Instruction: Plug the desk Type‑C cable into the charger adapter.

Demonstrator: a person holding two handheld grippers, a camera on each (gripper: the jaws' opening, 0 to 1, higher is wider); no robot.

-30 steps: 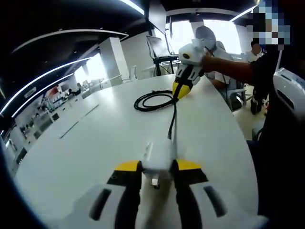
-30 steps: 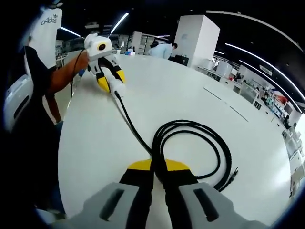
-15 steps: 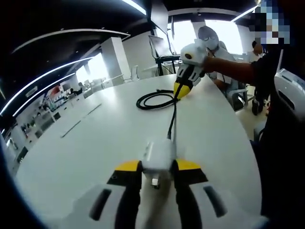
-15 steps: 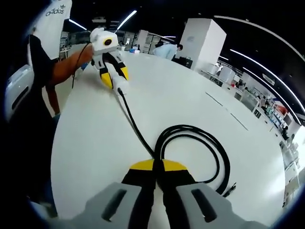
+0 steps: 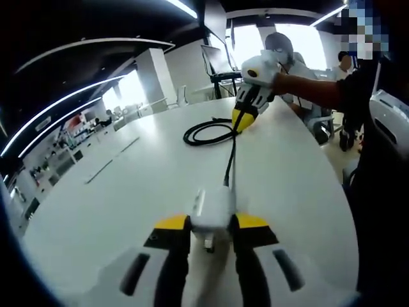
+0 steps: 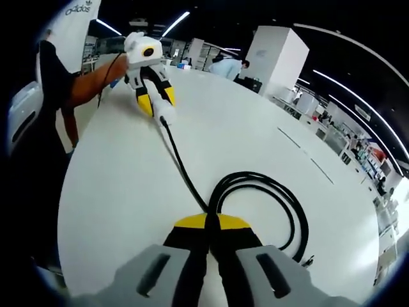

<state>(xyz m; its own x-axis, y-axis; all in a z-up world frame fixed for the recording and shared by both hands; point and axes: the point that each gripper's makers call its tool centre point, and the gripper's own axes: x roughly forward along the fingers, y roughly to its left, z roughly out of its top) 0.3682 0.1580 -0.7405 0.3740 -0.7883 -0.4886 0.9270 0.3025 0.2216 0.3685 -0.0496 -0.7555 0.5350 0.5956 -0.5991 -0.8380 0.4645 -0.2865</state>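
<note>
white charger adapter [image 5: 213, 208] pinched by left tool [image 5: 211, 225], black cable [image 6: 262, 198] plugged in, right tool [image 6: 212, 224] clamping it

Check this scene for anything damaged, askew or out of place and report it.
Nothing stands out. The left gripper holds the white charger adapter squarely, the black cable runs from it to the right gripper, and the spare length lies in a tidy loop on the white table.

The left gripper [image 5: 211, 225] clamps a small white rectangular charger adapter [image 5: 213, 209] over the round white table [image 5: 128, 192]. A black Type-C cable [image 5: 228, 160] runs from the adapter to the right gripper [image 5: 243, 120], beside its coil.
</note>
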